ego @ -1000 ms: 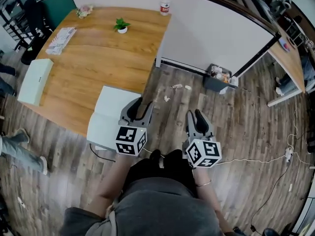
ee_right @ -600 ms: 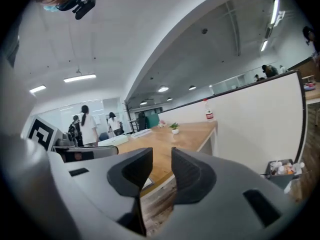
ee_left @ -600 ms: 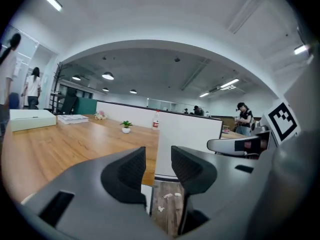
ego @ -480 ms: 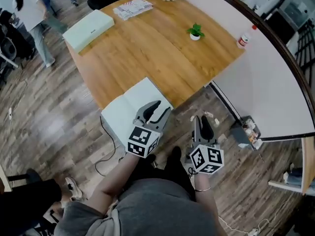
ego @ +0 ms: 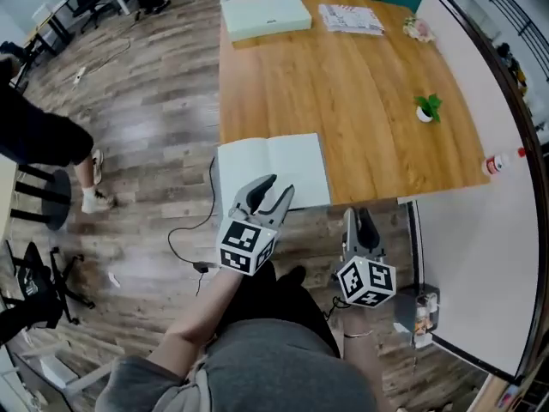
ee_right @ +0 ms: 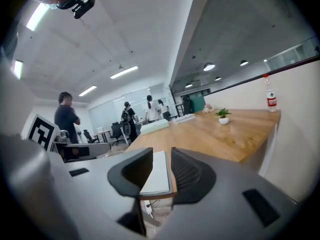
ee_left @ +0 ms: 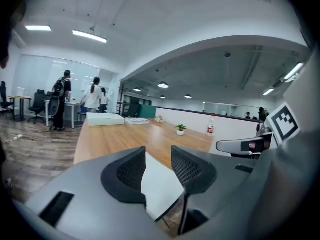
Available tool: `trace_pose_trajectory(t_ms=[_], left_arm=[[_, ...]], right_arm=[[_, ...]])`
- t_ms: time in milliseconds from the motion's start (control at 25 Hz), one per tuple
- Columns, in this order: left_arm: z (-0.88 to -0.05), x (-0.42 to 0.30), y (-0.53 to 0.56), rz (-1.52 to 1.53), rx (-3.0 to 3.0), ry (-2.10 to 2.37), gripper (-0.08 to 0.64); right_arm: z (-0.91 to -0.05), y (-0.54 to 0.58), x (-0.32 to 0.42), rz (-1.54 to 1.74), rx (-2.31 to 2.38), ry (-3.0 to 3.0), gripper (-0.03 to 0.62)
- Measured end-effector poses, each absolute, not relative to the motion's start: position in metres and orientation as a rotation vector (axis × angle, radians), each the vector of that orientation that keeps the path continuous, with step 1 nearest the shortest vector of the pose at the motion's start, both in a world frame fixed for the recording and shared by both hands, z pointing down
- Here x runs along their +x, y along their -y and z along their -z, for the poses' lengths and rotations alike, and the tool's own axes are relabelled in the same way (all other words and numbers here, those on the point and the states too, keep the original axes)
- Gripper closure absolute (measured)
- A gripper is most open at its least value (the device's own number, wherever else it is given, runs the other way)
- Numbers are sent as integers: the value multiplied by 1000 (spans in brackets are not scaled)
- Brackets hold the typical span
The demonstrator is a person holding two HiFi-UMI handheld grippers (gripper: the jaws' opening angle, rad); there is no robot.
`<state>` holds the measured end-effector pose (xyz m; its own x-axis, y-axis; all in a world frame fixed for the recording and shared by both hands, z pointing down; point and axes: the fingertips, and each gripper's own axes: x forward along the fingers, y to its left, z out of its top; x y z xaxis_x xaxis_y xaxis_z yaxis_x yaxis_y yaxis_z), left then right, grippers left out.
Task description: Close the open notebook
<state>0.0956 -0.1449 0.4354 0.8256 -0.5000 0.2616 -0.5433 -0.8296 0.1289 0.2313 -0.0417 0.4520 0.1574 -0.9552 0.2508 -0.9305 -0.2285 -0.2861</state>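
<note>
notebook (ego: 273,172) lies open and flat at the table (ego: 343,84) near edge. left tool (ego: 276,189): jaws wide, empty, at the same table edge, apparently just above the pages. right tool (ego: 358,221): jaws apart, empty, just off the table's near edge.

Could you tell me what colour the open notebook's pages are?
White; the open notebook shows best in the head view.

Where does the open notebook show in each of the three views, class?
Head view: notebook at centre, on the table's near edge.
Left gripper view: notebook low centre, beyond the jaws.
Right gripper view: notebook low centre, edge-on beyond the jaws.
Shared landmark: the potted plant.
</note>
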Motion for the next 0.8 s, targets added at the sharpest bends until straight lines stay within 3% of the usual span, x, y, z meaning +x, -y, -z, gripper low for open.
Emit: trace_pose_trajectory(t_ms=[280,800], left_arm=[[-443,21,151,-311,2640,1179,408],[-485,-66,151,-278,2320,1459,408]], right_arm=[[-462,82,192,626,-2125,-2199,474],[-483,124,126,651,-1953,-2579,476]])
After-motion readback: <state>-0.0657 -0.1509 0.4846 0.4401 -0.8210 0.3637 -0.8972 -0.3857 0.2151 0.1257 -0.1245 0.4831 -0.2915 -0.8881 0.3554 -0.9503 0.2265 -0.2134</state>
